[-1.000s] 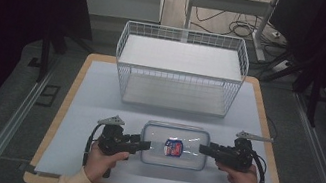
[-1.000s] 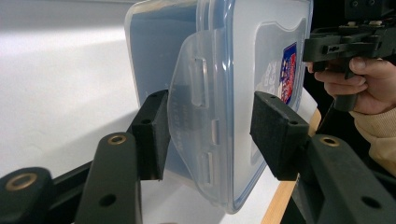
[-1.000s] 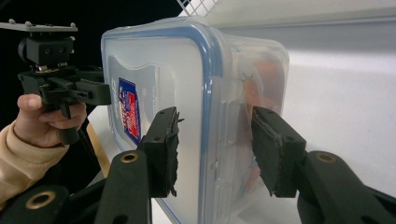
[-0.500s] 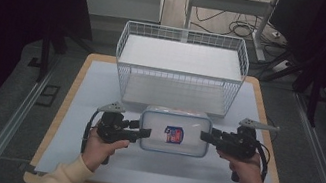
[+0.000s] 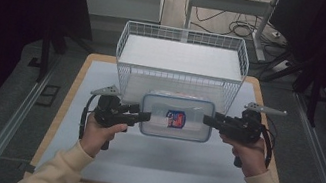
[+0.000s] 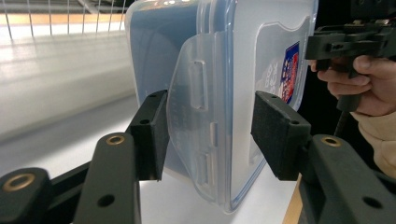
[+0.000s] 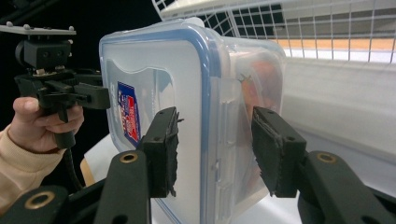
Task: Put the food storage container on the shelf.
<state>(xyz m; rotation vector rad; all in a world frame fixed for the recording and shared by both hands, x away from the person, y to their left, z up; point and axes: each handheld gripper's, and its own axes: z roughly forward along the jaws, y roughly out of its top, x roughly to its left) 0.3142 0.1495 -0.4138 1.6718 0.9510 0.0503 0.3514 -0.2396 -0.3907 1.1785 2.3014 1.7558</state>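
Counter [image 5: 88,159] under white sheeting lies below both my hand-held grippers, and the white wire basket [image 5: 181,64] stands just beyond them. Between the two hangs the clear lidded container [image 5: 175,117], blue-rimmed, a label on its lid, something orange inside (I cannot tell what). My left hand-held gripper [image 6: 205,133] straddles the latch flap [image 6: 194,121] at its end, with daylight showing beside each pad, so I cannot tell that it truly grips. My right hand-held gripper [image 7: 215,149] brackets the opposite end the same way, one pad near the lid face, one near the body. My worry: the container looks carried by end pressure alone, so if either hand drifts outward or tilts, it could drop or snag the basket's near wall.
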